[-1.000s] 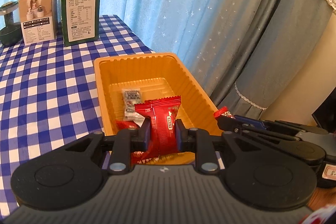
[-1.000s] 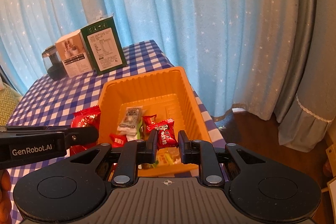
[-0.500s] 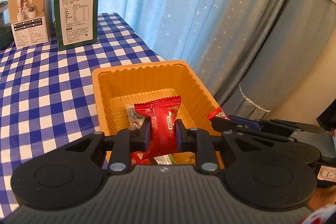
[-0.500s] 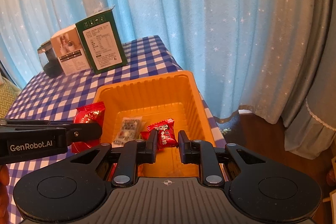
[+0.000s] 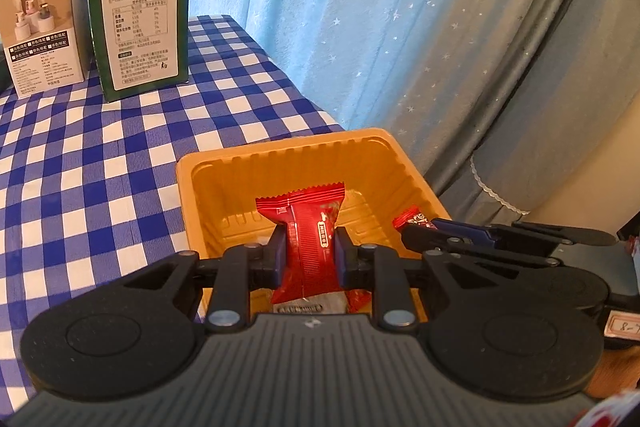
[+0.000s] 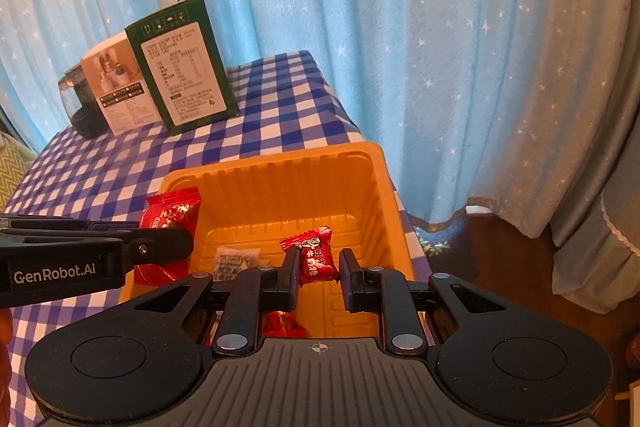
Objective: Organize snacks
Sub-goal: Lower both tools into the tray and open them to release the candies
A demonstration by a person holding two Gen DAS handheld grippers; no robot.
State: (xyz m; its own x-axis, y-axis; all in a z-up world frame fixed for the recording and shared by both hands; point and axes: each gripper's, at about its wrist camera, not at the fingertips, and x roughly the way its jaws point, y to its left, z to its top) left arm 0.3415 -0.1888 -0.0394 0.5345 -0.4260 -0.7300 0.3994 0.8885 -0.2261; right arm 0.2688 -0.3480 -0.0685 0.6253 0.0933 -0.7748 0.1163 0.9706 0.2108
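Curtain; loose packet [image 6: 234,261] (right view only).

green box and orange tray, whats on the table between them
Nothing: only bare checked cloth lies between the green box and the orange tray. Both wrist views show that stretch.

I see a table under a blue-and-white checked cloth [image 5: 100,163], with an orange plastic tray [image 6: 376,187] resting on its near right corner and, well apart at the far end, a green box [image 5: 140,19], a white box [image 5: 40,35] and a dark jar [image 6: 80,107].
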